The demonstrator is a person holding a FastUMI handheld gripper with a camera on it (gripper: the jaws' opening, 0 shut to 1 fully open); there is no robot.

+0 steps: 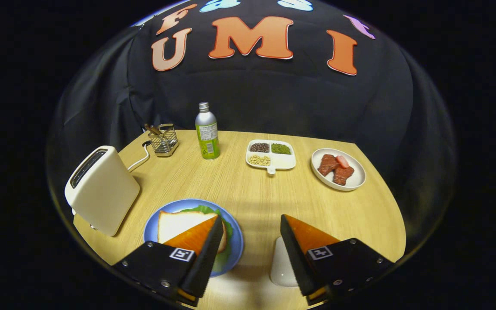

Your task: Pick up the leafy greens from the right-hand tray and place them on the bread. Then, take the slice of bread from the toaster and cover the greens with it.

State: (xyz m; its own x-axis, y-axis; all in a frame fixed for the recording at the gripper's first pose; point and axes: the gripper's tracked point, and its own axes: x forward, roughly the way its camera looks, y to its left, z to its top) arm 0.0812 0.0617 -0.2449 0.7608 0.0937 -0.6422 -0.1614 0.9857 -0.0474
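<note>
A slice of white bread (179,224) lies on top of leafy greens (207,210) on a blue plate (155,221), partly behind my left finger (207,252). The greens stick out around the slice at its far and right sides. A white toaster (101,189) stands left of the plate, its slot dark. My gripper (251,252) is open above the table's near edge, with bare wood between the fingers and nothing held.
Beyond the fingers stand a green-labelled bottle (207,137), a divided dish of beans (271,155), a white plate with meat pieces (338,168) and a wire holder (163,140). A white object (282,265) sits by the right finger (299,254).
</note>
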